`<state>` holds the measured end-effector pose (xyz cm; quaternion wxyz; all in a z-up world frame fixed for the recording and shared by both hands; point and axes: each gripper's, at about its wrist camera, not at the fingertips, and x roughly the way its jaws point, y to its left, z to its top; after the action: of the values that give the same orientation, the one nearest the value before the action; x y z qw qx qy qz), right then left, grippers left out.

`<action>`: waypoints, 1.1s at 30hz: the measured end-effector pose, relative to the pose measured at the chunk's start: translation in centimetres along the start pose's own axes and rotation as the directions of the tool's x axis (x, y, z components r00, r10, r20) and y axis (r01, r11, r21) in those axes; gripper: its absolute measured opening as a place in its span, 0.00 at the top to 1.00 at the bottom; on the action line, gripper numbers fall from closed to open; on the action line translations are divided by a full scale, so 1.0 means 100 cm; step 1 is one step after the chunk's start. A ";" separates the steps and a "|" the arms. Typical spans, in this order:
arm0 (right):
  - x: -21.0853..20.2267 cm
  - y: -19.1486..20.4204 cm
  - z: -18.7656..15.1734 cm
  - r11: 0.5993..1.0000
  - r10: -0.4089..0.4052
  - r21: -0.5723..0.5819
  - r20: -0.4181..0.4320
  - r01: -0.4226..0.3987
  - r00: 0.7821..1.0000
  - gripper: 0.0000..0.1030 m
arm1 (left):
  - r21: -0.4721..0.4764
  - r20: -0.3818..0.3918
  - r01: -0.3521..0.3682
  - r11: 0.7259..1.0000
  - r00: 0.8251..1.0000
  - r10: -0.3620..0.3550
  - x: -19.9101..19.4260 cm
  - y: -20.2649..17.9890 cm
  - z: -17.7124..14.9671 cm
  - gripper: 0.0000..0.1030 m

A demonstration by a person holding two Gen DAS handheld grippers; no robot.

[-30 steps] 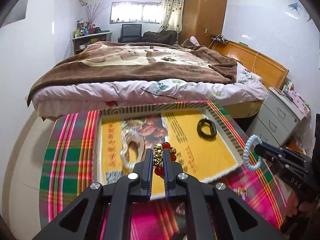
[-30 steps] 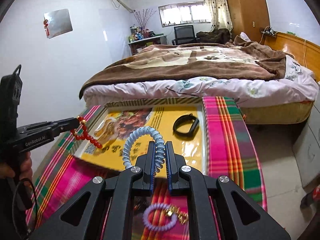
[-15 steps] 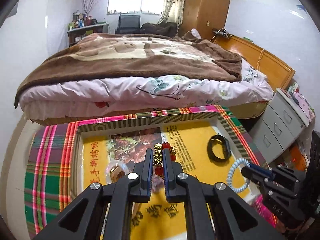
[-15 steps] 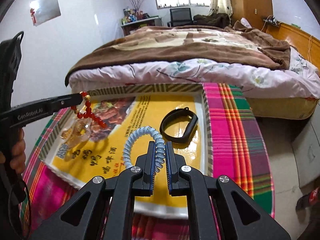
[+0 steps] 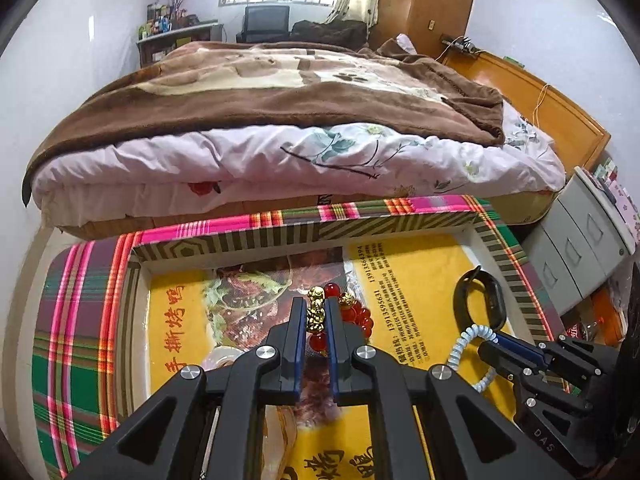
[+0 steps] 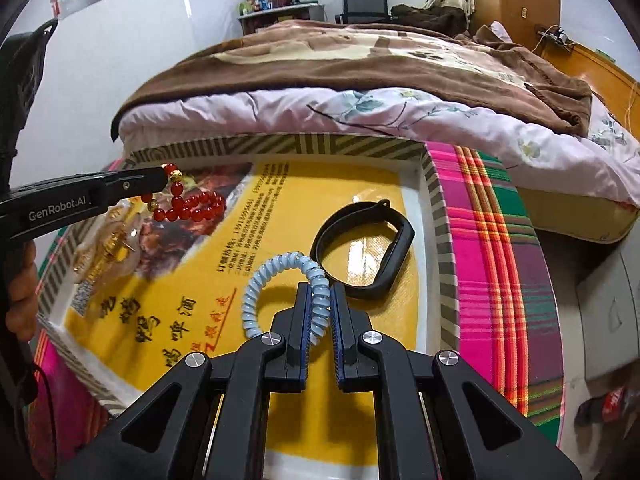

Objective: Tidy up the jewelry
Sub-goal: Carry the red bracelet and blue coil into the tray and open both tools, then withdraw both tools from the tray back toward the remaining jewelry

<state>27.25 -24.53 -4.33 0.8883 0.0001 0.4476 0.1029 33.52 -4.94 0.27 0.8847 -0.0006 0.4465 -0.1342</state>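
Observation:
My left gripper (image 5: 316,312) is shut on a red bead bracelet with gold charms (image 5: 358,314); its lower beads lie on the yellow floor of the striped tray (image 5: 240,240). It also shows in the right wrist view (image 6: 188,204). My right gripper (image 6: 320,296) is shut on a pale blue coil bracelet (image 6: 256,296), low over the tray beside a black wristband (image 6: 360,252). The right gripper also shows in the left wrist view (image 5: 486,350) with the coil (image 5: 464,344). Gold jewelry in a clear bag (image 6: 108,248) lies at the tray's left.
The tray sits on a plaid cloth (image 6: 492,240) covering a small table. A bed with a brown blanket (image 5: 280,92) stands right behind it. A grey drawer unit (image 5: 580,240) is to the right.
Both grippers moved forward over the tray and lower. The red bracelet's hanging beads now rest on the tray floor, and the blue coil is down near the black wristband.

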 end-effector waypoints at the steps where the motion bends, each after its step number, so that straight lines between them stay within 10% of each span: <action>1: 0.001 0.001 0.000 1.000 -0.001 -0.006 -0.004 0.001 1.000 0.91 | 0.002 -0.010 -0.003 1.000 1.000 0.003 0.003 0.000 0.000 0.91; 15: 0.008 0.002 0.002 1.000 -0.010 -0.006 -0.028 0.010 1.000 0.90 | 0.004 -0.050 -0.028 1.000 0.998 0.028 0.009 -0.001 -0.006 0.90; 29: -0.016 0.001 -0.007 0.999 0.007 0.043 0.009 -0.007 1.000 0.79 | -0.010 -0.009 -0.015 1.000 1.000 0.015 -0.025 -0.003 -0.015 0.36; 33: -0.034 0.002 -0.012 0.998 0.016 0.061 0.040 -0.018 0.999 0.75 | -0.011 0.024 -0.013 1.000 1.000 0.014 -0.049 -0.004 -0.021 0.36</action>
<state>24.28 -25.10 -2.33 0.8956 0.0334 0.4331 0.0966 28.99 -3.91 2.89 0.8908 -0.0040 0.4367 -0.1257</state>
